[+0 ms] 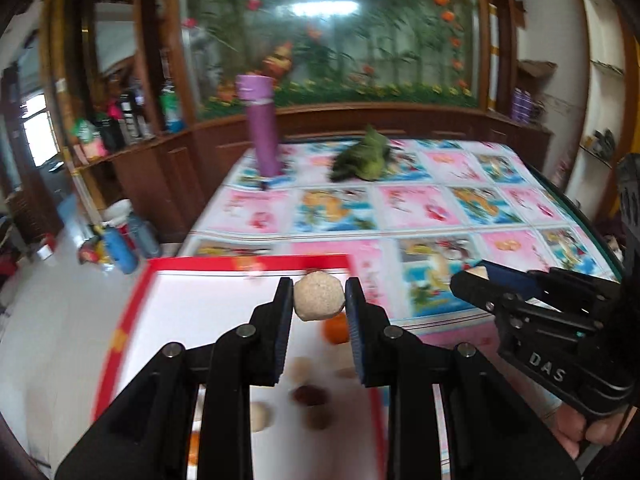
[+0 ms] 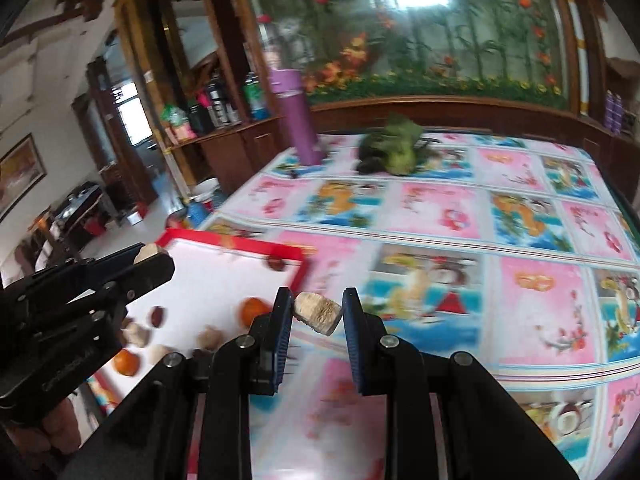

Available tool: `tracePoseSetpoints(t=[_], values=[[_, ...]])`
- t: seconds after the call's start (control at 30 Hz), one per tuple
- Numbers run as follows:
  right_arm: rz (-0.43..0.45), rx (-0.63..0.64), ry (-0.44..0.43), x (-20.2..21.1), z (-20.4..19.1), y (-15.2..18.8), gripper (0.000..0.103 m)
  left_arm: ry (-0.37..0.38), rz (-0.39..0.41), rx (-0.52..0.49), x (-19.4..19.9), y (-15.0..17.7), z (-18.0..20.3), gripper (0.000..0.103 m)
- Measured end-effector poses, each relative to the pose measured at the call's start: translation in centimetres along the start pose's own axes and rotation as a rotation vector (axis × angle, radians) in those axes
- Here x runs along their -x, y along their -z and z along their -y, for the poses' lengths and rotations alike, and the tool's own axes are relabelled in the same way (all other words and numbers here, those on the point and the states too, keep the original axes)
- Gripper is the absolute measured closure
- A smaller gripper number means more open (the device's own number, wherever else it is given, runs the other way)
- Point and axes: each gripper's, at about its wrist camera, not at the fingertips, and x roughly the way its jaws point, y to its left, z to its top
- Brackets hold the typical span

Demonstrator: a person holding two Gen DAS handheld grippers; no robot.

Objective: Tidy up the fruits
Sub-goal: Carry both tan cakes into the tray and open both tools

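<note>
**A:** How far along are you with the fruit?

**B:** Partway, I'd judge. The tray (image 1: 132, 304) already holds a scatter: an orange (image 1: 335, 327) at about 1 o'clock from its middle, a dark date (image 1: 306, 395) and a few pale pieces nearer me. In the right view I count two oranges, some dates and several tan ones. Whether they are sorted into groups I cannot tell; the blur is heavy. Nothing loose shows on the cloth (image 1: 440, 200) besides a green heap (image 1: 368, 156) at 12 o'clock and a purple flask (image 1: 262, 128) at 11.

**A:** And what's in your tools?

**B:** My left gripper (image 1: 320, 300) is clamped on a round tan fruit (image 1: 319, 297), held above the tray's far edge. My right gripper (image 2: 316, 312) pinches a pale chunk (image 2: 318, 313) with a ridged, flat-cut face, tilted between the pads.

**A:** Where is the right one relative to the tray?

**B:** Just off the tray's right corner, over the cloth, with the tray at my 9 to 10 o'clock. The left sits at 9 o'clock from it, both pointing toward the far wall, fingers level and held above the table.

**A:** What's left?

**B:** Setting these two down where they belong, I think, then tidying whatever in the tray is mixed.
</note>
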Motion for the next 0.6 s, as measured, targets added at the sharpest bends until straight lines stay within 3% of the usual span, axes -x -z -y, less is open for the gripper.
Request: tracePoseSetpoints(t=[0.33,0.6], values=[[-0.015,0.134,-0.060,-0.8,-8.3,1.0,0.079,-0.081,0.022,0.083,2.0,2.4,-5.4,0.075],[-0.051,0.183,-0.077,-2.2,-11.0,2.2,0.079,-0.102,0.009,0.119,2.1,4.0,-7.6,0.075]])
